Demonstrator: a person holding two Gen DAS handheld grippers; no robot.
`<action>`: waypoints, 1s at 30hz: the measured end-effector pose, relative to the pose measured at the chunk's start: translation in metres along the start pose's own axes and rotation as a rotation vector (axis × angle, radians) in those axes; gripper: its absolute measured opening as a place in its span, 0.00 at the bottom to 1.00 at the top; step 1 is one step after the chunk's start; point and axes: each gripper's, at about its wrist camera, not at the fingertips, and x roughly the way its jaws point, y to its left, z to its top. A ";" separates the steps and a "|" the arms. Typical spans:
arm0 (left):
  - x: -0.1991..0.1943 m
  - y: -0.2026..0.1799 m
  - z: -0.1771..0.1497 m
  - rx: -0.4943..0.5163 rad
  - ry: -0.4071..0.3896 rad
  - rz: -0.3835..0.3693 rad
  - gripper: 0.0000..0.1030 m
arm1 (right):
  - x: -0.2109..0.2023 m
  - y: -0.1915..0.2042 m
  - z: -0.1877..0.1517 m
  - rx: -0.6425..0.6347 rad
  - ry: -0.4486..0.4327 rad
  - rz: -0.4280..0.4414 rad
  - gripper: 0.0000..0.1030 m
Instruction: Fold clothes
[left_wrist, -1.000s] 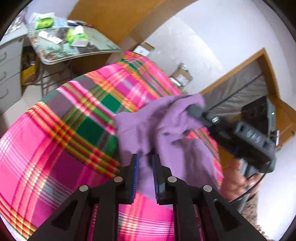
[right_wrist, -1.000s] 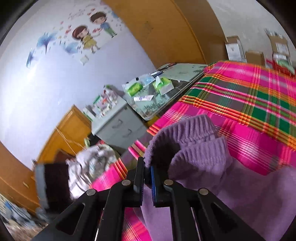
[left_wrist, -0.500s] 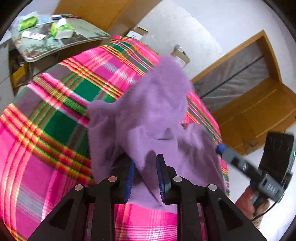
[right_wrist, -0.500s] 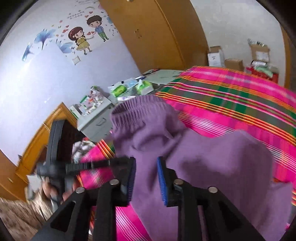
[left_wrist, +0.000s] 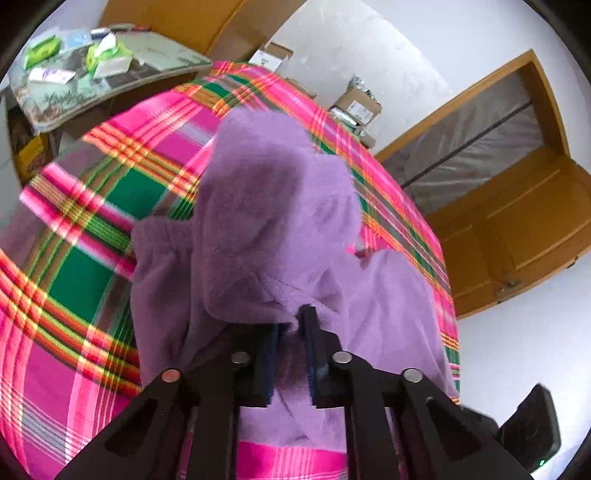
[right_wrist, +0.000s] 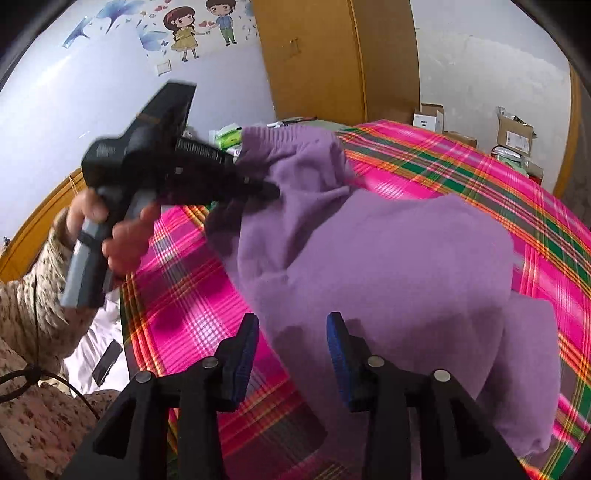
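Note:
A purple fleece garment (left_wrist: 273, 221) with an elastic waistband lies bunched on a bed with a pink, green and orange plaid cover (left_wrist: 85, 229). My left gripper (left_wrist: 290, 325) is shut on a fold of the garment and holds it lifted; cloth drapes over its fingers. From the right wrist view the left gripper (right_wrist: 271, 190) reaches in from the left and pinches the waistband end of the garment (right_wrist: 388, 258). My right gripper (right_wrist: 291, 347) is open and empty just above the garment's near edge.
A cluttered side table (left_wrist: 92, 70) stands beyond the bed's far left corner. Cardboard boxes (left_wrist: 354, 107) sit by the wall. A wooden door (left_wrist: 517, 206) is on the right, a wardrobe (right_wrist: 314, 59) behind. White cloth lies on the floor (right_wrist: 96, 350).
My right gripper has opened, let go of the garment and pulled back. My left gripper has kept its hold and carried the fold across, so the garment now drapes further over itself.

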 end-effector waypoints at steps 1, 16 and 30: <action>-0.001 -0.003 0.001 0.003 -0.007 -0.002 0.10 | 0.002 0.002 -0.002 -0.008 0.004 -0.008 0.39; -0.022 -0.017 0.021 -0.001 -0.089 -0.021 0.08 | 0.001 0.008 -0.012 -0.107 -0.026 -0.286 0.39; -0.034 -0.032 0.044 0.014 -0.143 -0.036 0.07 | -0.032 -0.035 -0.009 0.082 -0.135 -0.426 0.09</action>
